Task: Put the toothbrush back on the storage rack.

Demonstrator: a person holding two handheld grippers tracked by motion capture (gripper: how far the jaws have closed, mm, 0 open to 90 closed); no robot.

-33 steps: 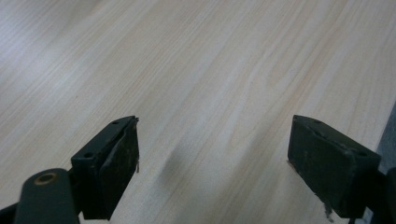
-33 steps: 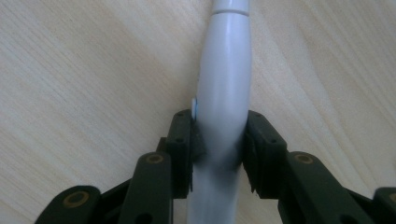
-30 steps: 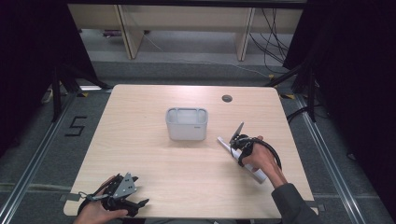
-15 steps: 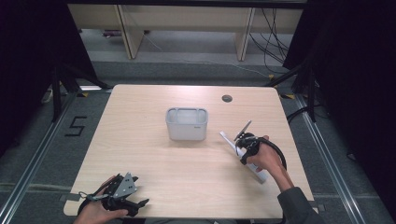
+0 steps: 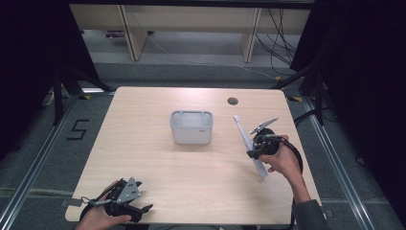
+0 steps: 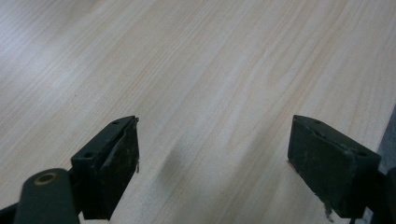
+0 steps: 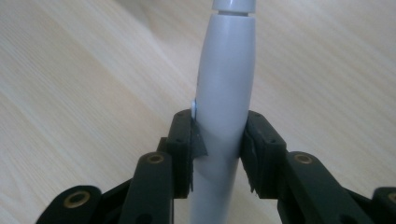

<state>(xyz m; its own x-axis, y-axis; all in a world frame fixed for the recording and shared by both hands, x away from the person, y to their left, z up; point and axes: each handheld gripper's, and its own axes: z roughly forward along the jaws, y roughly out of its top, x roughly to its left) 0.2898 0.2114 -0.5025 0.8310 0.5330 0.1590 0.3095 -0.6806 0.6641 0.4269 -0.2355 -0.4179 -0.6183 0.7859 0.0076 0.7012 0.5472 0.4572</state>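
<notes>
Wand [image 7: 224, 88] in right gripper [image 7: 219, 149], mid-table

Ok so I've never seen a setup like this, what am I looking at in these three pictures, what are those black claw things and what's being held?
No robot here: a person sits at a wooden table with a hand-held two-jaw gripper in each hand. The high view looks down from above the person's side. The other two pictures come from small cameras riding on the grippers, looking along their black jaws.

The left gripper rests near the table's front edge, jaws wide apart with bare wood between them. The right gripper is clamped on a long, slim grey tool; what it is exactly I can't tell. In the high view it sticks up at a slant to the right of a small grey bin standing mid-table. A small round hole sits near the far edge.
</notes>
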